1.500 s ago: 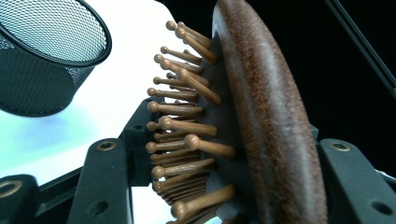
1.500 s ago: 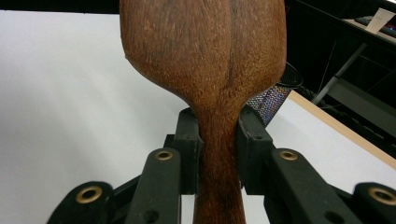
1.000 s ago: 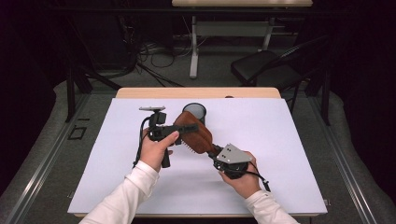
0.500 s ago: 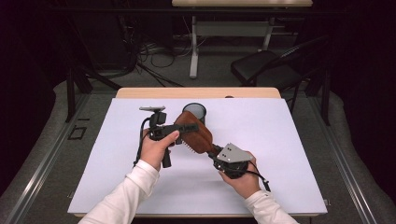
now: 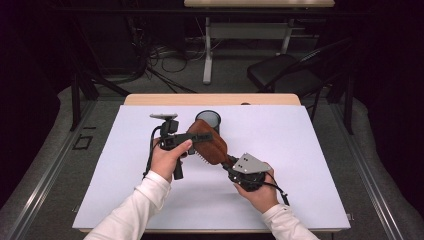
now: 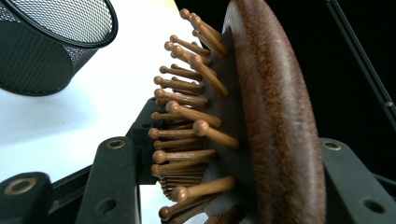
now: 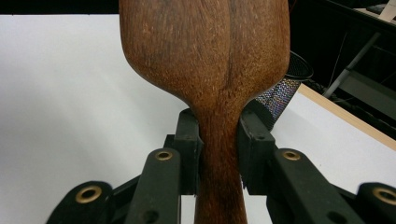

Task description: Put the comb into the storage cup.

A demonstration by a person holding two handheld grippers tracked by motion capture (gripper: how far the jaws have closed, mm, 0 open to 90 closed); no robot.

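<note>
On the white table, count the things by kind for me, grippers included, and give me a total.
Brown wooden paddle hairbrush with wooden pins: 1
Black wire-mesh cup: 1
Black two-jaw grippers: 2, the left gripper shut on the brush head, the right gripper shut on its handle
Total: 4

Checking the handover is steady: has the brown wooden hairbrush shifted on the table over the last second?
No. The brown wooden hairbrush sits as close to the black mesh cup as before, both claws clamped on it.
</note>
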